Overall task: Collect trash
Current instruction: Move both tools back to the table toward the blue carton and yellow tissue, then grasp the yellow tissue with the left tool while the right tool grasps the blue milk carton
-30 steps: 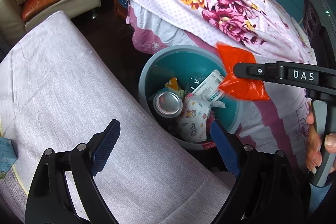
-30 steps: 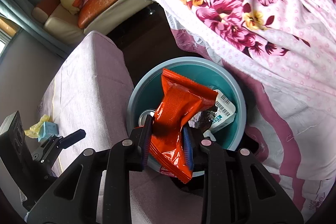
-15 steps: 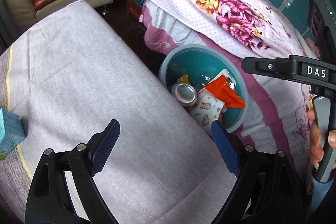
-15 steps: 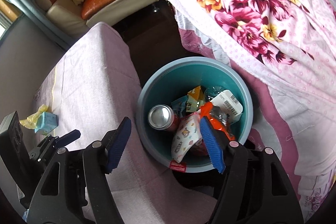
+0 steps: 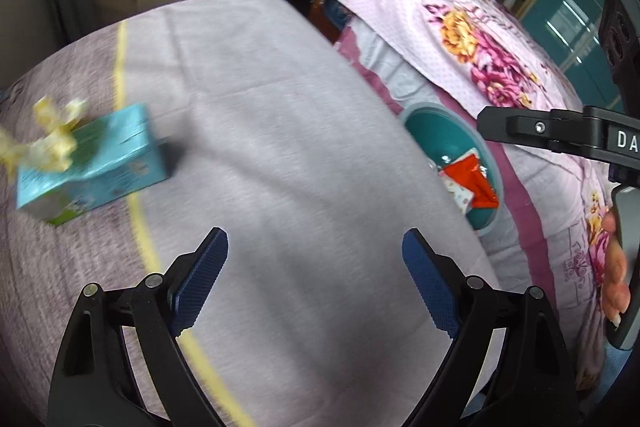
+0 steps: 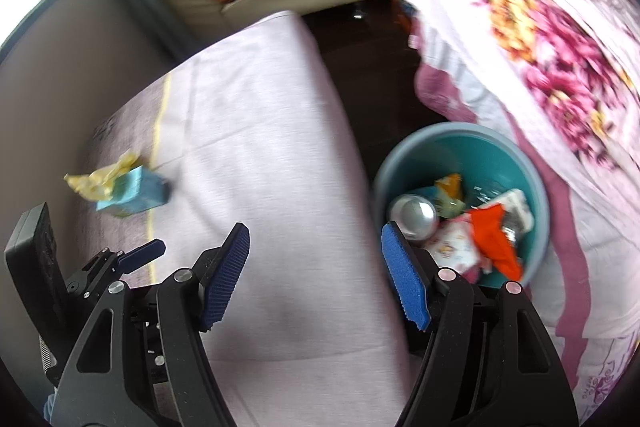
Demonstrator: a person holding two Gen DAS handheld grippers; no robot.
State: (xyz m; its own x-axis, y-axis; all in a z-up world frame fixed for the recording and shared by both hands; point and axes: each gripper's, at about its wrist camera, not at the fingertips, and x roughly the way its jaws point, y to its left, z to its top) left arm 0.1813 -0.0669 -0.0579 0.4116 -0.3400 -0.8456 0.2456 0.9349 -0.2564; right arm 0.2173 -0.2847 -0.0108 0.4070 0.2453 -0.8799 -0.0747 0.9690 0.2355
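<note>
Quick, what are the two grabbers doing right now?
Left gripper: open, holding nothing.
Right gripper: open, holding nothing; its jaws have just opened.

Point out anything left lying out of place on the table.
A crumpled yellow wrapper sits on top of the blue box on the cloth-covered table, while the other trash is already in the teal bin.

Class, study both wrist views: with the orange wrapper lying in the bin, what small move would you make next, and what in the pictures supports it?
Probably carry the left gripper toward the blue tissue box with crumpled yellow paper on top. It looks like the only trash outside the bin. The orange wrapper lies inside, both grippers stand open and empty, and the left is the nearer.
</note>
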